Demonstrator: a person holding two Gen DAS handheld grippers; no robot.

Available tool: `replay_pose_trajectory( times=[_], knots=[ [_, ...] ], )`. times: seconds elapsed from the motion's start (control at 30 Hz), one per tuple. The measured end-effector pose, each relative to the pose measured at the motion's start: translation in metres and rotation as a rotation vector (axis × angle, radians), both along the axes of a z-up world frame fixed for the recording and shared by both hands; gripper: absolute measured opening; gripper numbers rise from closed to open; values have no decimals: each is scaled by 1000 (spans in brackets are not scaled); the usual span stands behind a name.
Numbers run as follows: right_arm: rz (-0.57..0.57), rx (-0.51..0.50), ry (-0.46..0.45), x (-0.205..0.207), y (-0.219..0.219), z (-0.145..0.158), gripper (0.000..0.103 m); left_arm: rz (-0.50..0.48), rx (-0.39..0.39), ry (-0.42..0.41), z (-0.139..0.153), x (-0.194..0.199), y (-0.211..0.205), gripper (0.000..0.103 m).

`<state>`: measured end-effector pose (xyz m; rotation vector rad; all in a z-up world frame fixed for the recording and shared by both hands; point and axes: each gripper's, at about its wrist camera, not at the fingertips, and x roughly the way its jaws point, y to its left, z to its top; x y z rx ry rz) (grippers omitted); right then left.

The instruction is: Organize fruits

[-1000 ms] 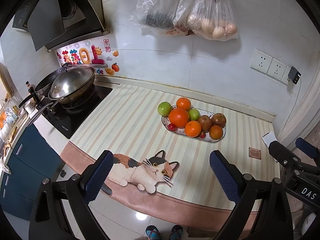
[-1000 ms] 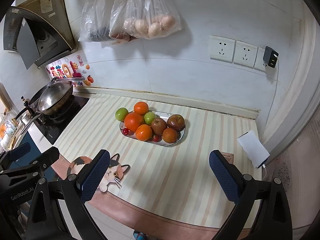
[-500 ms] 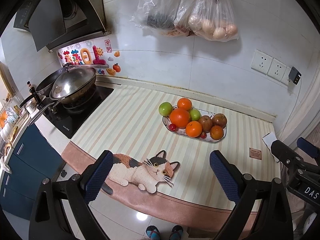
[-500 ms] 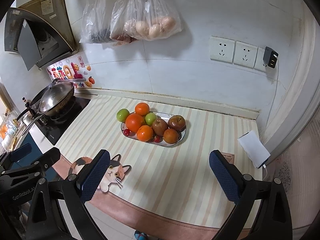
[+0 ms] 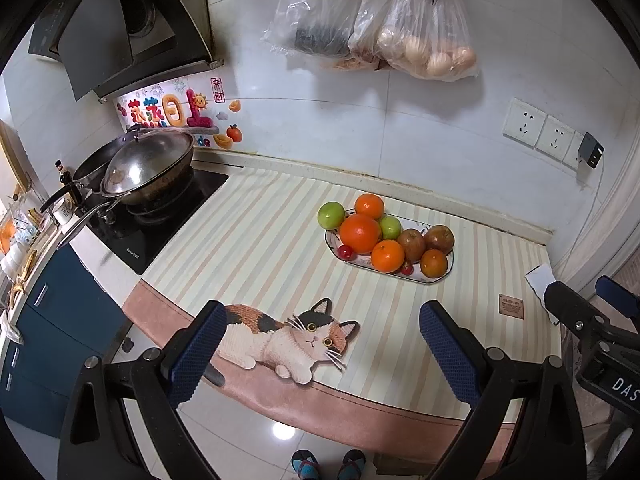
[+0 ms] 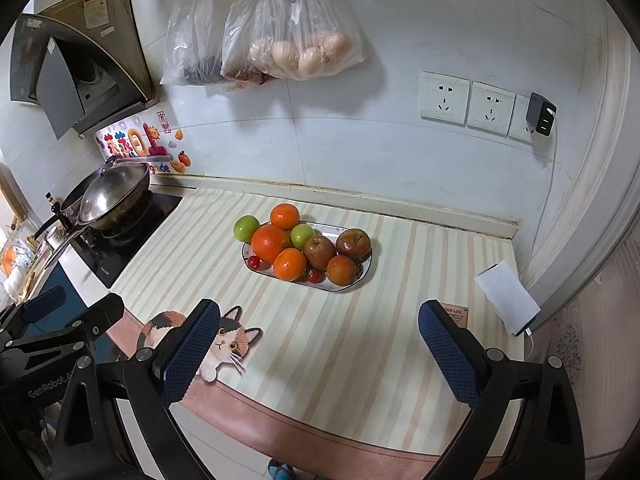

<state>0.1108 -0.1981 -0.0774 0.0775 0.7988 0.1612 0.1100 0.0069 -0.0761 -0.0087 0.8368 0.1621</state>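
An oval white plate [image 5: 447,271] [image 6: 367,264] stands on the striped counter mat, piled with fruit: oranges [image 5: 360,233] [image 6: 269,243], green apples [image 5: 331,215] [image 6: 246,227], brown-red apples [image 5: 439,239] [image 6: 353,242] and small red cherry tomatoes [image 5: 345,252] [image 6: 253,262]. My left gripper [image 5: 322,354] hangs open above the counter's front edge, near the cat picture, well short of the plate. My right gripper [image 6: 320,354] is open too, in front of the plate and apart from it. Neither holds anything.
A wok with lid [image 5: 146,168] [image 6: 114,194] sits on a black hob at the left. Plastic bags [image 5: 416,28] [image 6: 288,40] hang on the tiled wall. A white power bank [image 6: 506,298] and a small brown tag [image 5: 511,305] lie at the right. Wall sockets [image 6: 466,100] are above.
Both grippers have drifted slightly; the plate sits a little further right and lower in each view. Both stay open and empty.
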Motion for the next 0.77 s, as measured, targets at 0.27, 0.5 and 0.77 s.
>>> replay_pose_trajectory(
  times=[0.27, 0.5, 0.77],
  knots=[
    [3, 0, -3, -2, -1, 0, 101, 5, 2, 0, -1, -1, 0, 99],
    [8, -1, -4, -2, -1, 0, 101, 4, 4, -1, -1, -1, 1, 99],
    [13, -3, -1, -1, -1, 0, 101, 9, 5, -15, 0, -6, 5, 99]
  ],
)
